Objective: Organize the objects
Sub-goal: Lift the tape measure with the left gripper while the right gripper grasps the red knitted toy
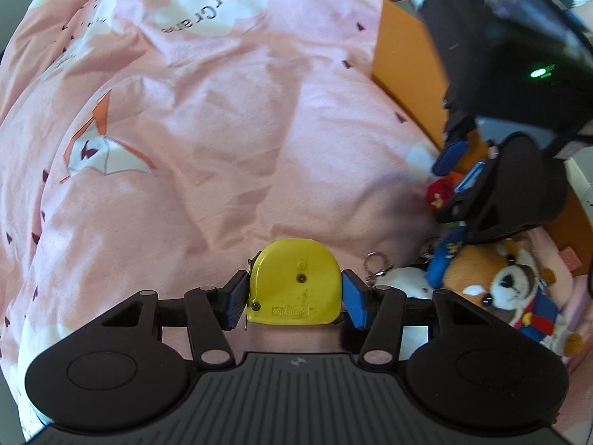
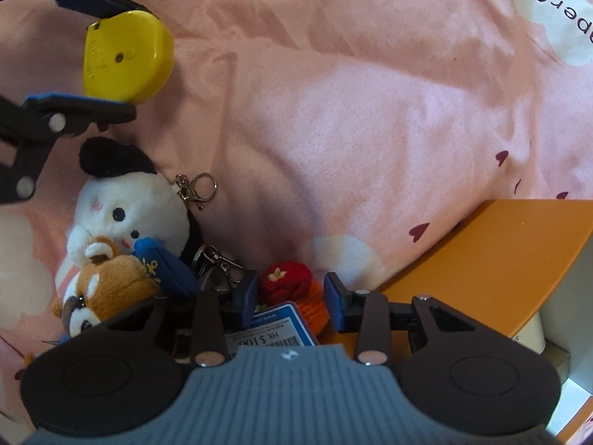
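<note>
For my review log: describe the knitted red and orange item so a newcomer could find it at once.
Start at the orange box on the pink bedspread. Just left of its near corner, between the right tool's open fingers, lies the knitted red and orange item, partly on a blue price card. Unlike the plush toy keychains to its left, it is yarn-knitted, with no face.

left gripper (image 1: 294, 296) bottom centre of its own view, blue pads clamped on both sides of a yellow tape measure (image 1: 294, 285); right gripper (image 2: 291, 298) bottom centre of its own view, jaws spread, nothing gripped, angled downward
</note>
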The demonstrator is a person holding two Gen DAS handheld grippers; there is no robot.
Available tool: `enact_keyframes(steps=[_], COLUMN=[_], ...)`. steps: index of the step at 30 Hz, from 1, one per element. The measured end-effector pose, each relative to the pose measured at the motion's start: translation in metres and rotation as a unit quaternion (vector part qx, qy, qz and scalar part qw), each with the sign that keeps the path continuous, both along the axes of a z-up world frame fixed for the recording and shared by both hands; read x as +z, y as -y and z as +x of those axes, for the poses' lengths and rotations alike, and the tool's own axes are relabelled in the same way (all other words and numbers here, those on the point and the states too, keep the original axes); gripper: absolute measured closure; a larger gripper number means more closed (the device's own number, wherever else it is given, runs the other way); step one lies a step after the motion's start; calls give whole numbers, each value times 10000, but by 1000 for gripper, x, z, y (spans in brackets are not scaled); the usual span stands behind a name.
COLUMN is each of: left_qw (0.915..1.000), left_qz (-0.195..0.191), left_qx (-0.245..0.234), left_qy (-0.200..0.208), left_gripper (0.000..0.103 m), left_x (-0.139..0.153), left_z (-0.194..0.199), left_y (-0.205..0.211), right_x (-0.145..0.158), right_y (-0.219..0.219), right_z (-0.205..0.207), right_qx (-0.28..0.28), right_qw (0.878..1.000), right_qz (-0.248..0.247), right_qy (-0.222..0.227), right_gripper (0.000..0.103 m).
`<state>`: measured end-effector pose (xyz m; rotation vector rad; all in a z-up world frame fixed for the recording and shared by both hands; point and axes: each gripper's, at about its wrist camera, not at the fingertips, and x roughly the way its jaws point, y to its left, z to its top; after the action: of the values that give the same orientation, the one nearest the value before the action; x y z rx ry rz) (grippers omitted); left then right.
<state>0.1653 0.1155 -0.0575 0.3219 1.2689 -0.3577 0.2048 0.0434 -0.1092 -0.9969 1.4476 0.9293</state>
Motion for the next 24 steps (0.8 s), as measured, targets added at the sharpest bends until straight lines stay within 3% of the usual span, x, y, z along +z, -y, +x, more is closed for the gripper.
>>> enact_keyframes(steps=[1, 2, 7, 14, 19, 24], left_qw=[10000, 10000, 9999, 9990, 9966, 9908], left_qz=[-5, -7, -29, -278, -319, -316], left_qx=[-16, -20, -14, -114, -402, -793], left_qy=[11, 25, 97, 344, 653, 1052], left_gripper=[42, 42, 42, 42, 42, 42], left_x=[1, 2, 7, 26, 46, 70], left_z=[0, -1, -5, -5, -7, -8], left_y=[2, 4, 6, 11, 26, 57], right_x=[-1, 0, 18, 64, 112, 158], right_y=[1, 2, 6, 16, 31, 72], right_z=[0, 0, -8, 4, 14, 19], right_qx=[-1, -3, 181, -23, -137, -359], right_qw=[10000, 9999, 9986, 9918, 9800, 9659], right_qz=[17, 73, 412, 1097, 1721, 2126], right_qy=[31, 72, 266, 657, 994, 1433], right_gripper=[65, 74, 81, 82, 82, 82])
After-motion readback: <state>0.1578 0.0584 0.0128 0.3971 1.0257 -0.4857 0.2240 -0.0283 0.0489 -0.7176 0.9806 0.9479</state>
